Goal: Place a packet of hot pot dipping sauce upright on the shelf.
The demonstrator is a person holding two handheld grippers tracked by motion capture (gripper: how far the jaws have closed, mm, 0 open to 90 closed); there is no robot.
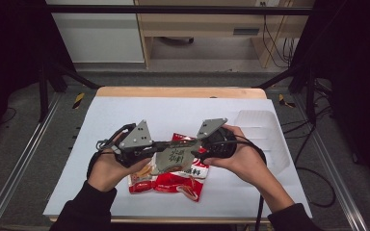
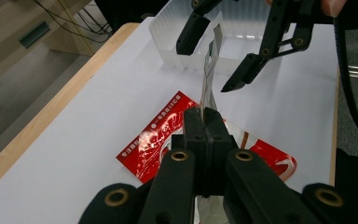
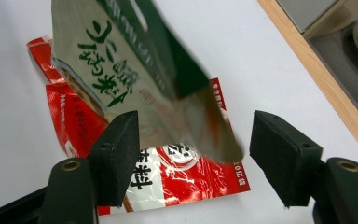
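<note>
- High view: two hands hold two black grippers close together over the middle of the white table (image 1: 125, 115), nearer its front edge
- The left gripper (image 1: 156, 146) has its two jaws pressed together on one edge of a thin, shiny silver-green packet with dark writing (image 1: 176, 156), and holds it up off the table
- In the left gripper view, the left gripper (image 2: 204, 122) pinches the thin silver-green packet (image 2: 208, 74), which stands up on its edge like a sheet
- The right gripper (image 1: 198, 150) is at the other side of the packet. In the left gripper view its jaws (image 2: 216, 58) are apart, one on each side of the packet's far end
- In the right gripper view, the right gripper (image 3: 193, 140) is open, with the packet (image 3: 135, 70) hanging between its jaws. I cannot tell if the left pad touches it
- Flat red and white food packets (image 1: 173, 182) lie on the table right under the grippers
- A clear plastic box (image 1: 262, 127) sits near the right edge of the table, well apart from the packets
</note>
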